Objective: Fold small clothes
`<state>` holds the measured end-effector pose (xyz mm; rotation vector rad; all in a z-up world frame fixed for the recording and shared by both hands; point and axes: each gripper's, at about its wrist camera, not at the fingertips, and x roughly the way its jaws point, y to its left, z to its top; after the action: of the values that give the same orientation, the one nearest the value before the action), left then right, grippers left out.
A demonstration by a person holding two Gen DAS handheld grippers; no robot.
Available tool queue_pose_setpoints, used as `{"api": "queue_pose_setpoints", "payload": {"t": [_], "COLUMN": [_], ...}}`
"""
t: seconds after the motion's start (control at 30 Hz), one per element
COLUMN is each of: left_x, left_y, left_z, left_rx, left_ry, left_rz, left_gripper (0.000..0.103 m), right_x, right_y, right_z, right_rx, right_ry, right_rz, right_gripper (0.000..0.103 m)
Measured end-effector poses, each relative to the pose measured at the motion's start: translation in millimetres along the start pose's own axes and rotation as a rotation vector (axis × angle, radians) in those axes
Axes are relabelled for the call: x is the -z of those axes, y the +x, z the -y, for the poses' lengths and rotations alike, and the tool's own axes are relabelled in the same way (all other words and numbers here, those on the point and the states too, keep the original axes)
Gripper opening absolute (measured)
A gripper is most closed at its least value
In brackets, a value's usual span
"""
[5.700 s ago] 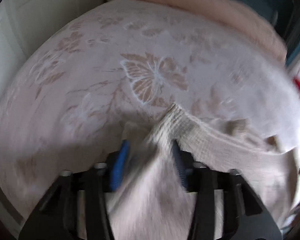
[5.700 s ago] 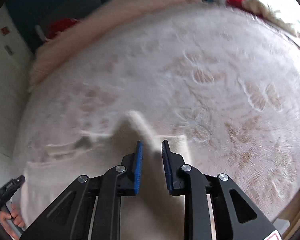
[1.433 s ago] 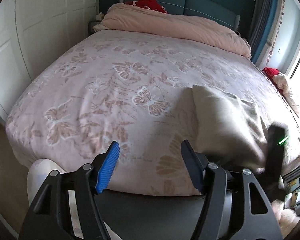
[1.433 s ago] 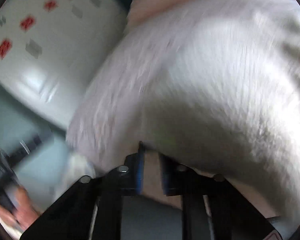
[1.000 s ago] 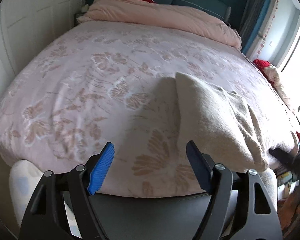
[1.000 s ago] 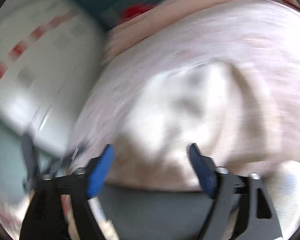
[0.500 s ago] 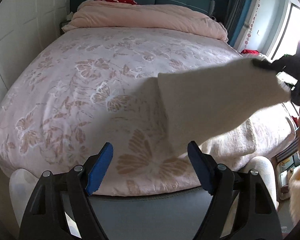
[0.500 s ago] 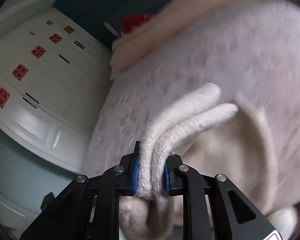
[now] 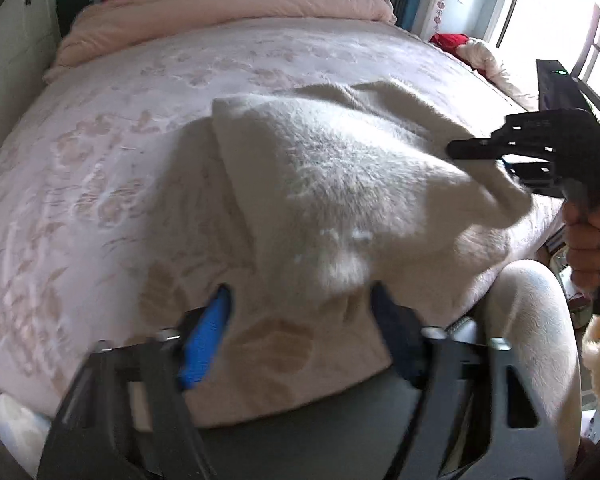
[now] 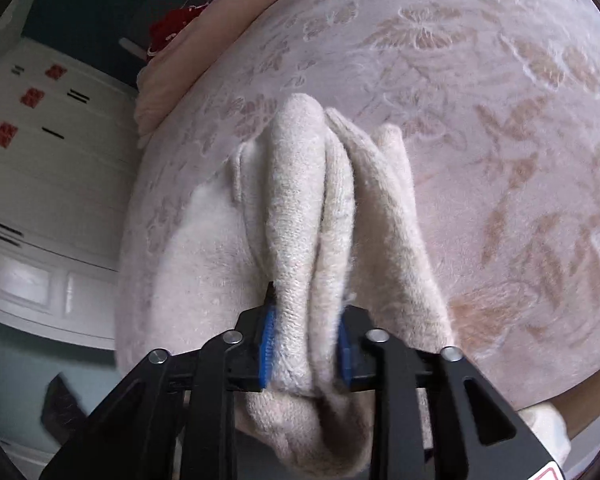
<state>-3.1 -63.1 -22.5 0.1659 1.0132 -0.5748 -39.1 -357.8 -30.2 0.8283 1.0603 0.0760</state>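
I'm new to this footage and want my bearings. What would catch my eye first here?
The cream sweater, bunched in thick folds and clamped in the right gripper at the near edge of the bed. From the left wrist view it drapes toward the open left gripper, whose blue pads flank it. Beneath lies a pink butterfly-print bedspread, with a rolled pink duvet at the head.

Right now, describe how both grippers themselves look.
Left gripper: black angular frame, silver screws, bright blue ribbed pads. Right gripper: the same black frame, silver screws and blue pads, with a red-and-white sticker at its lower corner. A bare hand grips its dark handle. No cables visible.
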Motion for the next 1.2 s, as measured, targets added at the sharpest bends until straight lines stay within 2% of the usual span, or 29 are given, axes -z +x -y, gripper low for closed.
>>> {"api": "queue_pose_setpoints", "payload": {"t": [0.03,0.1,0.13,0.23,0.3,0.33,0.4,0.43,0.47,0.5,0.53,0.57,0.63,0.67,0.7,0.77,0.87,0.9,0.93,0.97,1.03,1.07,1.1,1.13,1.17,1.2], "left_x": [-1.9,-5.4,-8.2,-15.4,-13.2,-9.5,2.0,8.8,11.5,11.5,10.5,8.8,8.0,9.3,9.4,13.2,17.6,17.6,16.9,16.1,13.5,12.1,10.6,9.5,9.4,9.8], "left_y": [7.8,18.8,17.6,-10.8,-16.6,-10.1,11.0,21.4,22.1,18.2,15.1,10.2,-0.3,-7.0,-10.3,-26.1,-47.1,-52.2,-59.5,-62.6,-70.2,-73.0,-75.7,-78.8,-82.0,-84.0], "left_z": [-2.2,-7.6,-11.0,-21.0,-29.4,-32.7,-34.1,-31.8,-29.5,-28.2,-28.4,-29.9,-34.0,-36.3,-35.9,-38.1,-40.4,-42.5,-45.3,-47.1,-51.7,-54.1,-57.2,-61.1,-65.1,-68.2], "left_rx": [0.009,0.042,0.056,0.101,0.106,0.108,0.090,0.071,0.059,0.061,0.068,0.082,0.097,0.097,0.094,0.080,0.023,0.008,-0.013,-0.022,-0.038,-0.045,-0.054,-0.059,-0.057,-0.057], "left_ry": [-0.006,-0.049,-0.077,-0.135,-0.165,-0.178,-0.180,-0.169,-0.159,-0.156,-0.157,-0.164,-0.174,-0.169,-0.163,-0.147,-0.146,-0.148,-0.158,-0.163,-0.170,-0.175,-0.183,-0.190,-0.202,-0.218], "left_rz": [-0.021,-0.049,-0.049,-0.001,-0.005,-0.029,-0.089,-0.109,-0.102,-0.091,-0.088,-0.085,-0.078,-0.071,-0.068,-0.047,0.003,0.018,0.039,0.050,0.071,0.076,0.079,0.085,0.098,0.105], "left_gripper": [0.042,0.028,0.025,0.017,0.011,0.009,0.008,0.008,0.008,0.008,0.008,0.010,0.013,0.013,0.015,0.017,0.031,0.039,0.043,0.045,0.047,0.048,0.050,0.051,0.054,0.057], "right_x": [4.5,9.1,11.6,14.1,21.2,24.3,32.1,37.9,41.9,42.3,42.3,42.4,43.7,44.0,43.8,44.6,49.0,52.9,58.2,65.4,79.0,83.6,79.7,75.3,68.9,70.6], "right_y": [2.0,14.4,13.2,-31.2,-53.4,-47.6,-4.1,3.3,-3.2,-11.8,-20.6,-30.3,-51.5,-58.3,-66.9,-79.5,-58.0,-42.5,-15.2,24.9,90.4,100.1,91.3,81.2,59.5,39.4], "right_z": [3.9,9.2,8.5,-11.6,-12.7,-1.7,34.2,44.4,50.6,48.4,43.3,35.4,15.4,6.8,-5.0,-41.1,-105.0,-121.5,-135.6,-140.2,-132.1,-130.5,-137.4,-144.3,-151.2,-155.1], "right_rx": [0.008,0.014,0.003,-0.111,-0.114,-0.070,0.062,0.032,-0.030,-0.044,-0.020,0.043,0.198,0.230,0.227,0.129,-0.001,-0.023,-0.025,0.005,0.120,0.099,0.099,0.099,0.062,0.024], "right_ry": [0.006,0.032,0.036,0.019,-0.013,-0.012,0.031,0.065,0.122,0.136,0.128,0.101,0.031,0.007,-0.027,-0.122,-0.280,-0.323,-0.369,-0.406,-0.472,-0.496,-0.478,-0.453,-0.425,-0.425], "right_rz": [-0.001,-0.021,-0.010,0.111,0.176,0.161,0.025,0.013,0.050,0.067,0.089,0.114,0.171,0.201,0.233,0.255,0.186,0.153,0.098,0.008,-0.117,-0.081,-0.072,-0.076,-0.034,0.005], "right_gripper": [0.034,0.025,0.021,0.018,0.018,0.018,0.020,0.021,0.023,0.025,0.033,0.040,0.041,0.041,0.041,0.038,0.035,0.035,0.035,0.035,0.034,0.034,0.034,0.029,0.024,0.023]}}
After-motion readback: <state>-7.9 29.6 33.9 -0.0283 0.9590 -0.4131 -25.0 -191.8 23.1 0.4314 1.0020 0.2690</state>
